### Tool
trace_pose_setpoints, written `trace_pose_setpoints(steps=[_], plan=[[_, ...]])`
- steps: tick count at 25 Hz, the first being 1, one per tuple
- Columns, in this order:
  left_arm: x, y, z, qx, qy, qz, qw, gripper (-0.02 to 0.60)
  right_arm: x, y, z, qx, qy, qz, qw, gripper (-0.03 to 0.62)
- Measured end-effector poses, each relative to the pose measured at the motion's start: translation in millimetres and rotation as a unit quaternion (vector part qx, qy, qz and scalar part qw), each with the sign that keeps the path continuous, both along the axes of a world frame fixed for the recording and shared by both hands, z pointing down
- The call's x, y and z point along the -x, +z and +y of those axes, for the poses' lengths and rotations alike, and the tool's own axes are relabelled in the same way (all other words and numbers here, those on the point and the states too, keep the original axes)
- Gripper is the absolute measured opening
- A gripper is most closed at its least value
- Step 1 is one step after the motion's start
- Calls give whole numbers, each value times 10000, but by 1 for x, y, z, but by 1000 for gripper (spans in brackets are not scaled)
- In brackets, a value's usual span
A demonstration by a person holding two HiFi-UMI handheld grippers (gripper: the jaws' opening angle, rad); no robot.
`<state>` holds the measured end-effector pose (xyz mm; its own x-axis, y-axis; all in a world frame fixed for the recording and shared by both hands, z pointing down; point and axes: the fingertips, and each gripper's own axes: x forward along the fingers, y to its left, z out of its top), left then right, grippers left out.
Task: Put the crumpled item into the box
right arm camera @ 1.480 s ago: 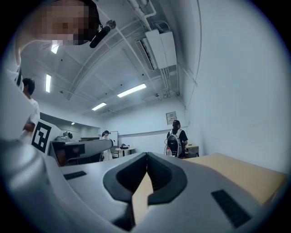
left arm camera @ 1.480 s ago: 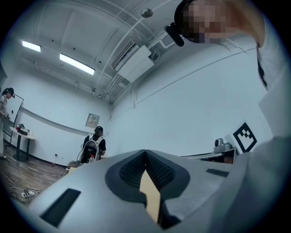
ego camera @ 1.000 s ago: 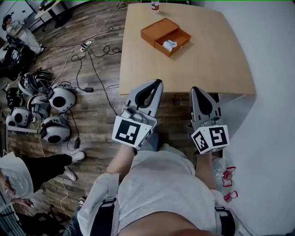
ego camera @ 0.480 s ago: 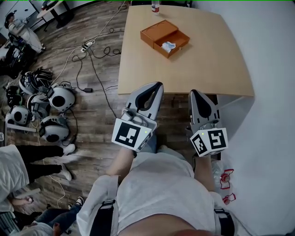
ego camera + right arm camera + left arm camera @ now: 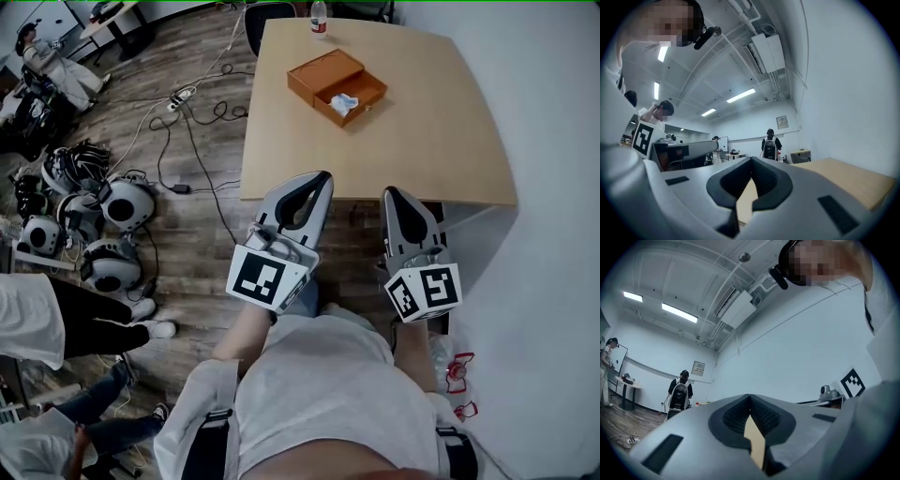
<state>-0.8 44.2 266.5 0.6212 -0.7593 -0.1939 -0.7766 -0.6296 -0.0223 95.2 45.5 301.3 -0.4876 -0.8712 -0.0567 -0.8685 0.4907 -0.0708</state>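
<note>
Both grippers held in front of the person's white shirt [image 5: 319, 375], at the near edge of the tabletop [image 5: 441, 122], well apart from the box. Left gripper [image 5: 320, 178]: jaws clenched together, tips meeting, nothing between them; only a sliver of the tabletop shows through the gap behind the tips in the left gripper view. Right gripper [image 5: 388, 193]: jaws likewise closed tip to tip, empty, pointing out over the tabletop. The two sit side by side, apart, marker cubes facing the head camera. Orange-brown box [image 5: 323, 73] lies toward the far side of the tabletop, set at an angle; its right-hand part is an open compartment. Crumpled item [image 5: 345, 101], white, lies inside that open compartment, within its walls. Bottle [image 5: 319, 15] stands upright at the far edge of the tabletop, beyond the box. Floor left of the tabletop: black cables [image 5: 192, 141] trailing from a white power strip [image 5: 175, 97]; a cluster of white-and-black helmets [image 5: 125, 201] further left. A bystander in dark trousers [image 5: 84, 319] at the left edge of the head view. Both gripper views show a person with a backpack [image 5: 769, 147] standing far off across the room.
</note>
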Motion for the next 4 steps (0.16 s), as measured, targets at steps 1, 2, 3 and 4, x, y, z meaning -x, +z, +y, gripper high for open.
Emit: trace_pose_setpoints(steps=[1, 2, 3, 4], plan=[[0, -1, -1, -12, -4, 8, 10000, 14, 0, 0, -1, -1, 3, -2, 10000, 11], [0, -2, -2, -23, -7, 20, 10000, 14, 0, -1, -2, -3, 8, -6, 10000, 11], [0, -2, -3, -35, -11, 37, 10000, 14, -1, -1, -3, -6, 13, -12, 10000, 11], [0, -4, -4, -48, -14, 57, 10000, 14, -1, -1, -4, -8, 18, -19, 10000, 11]])
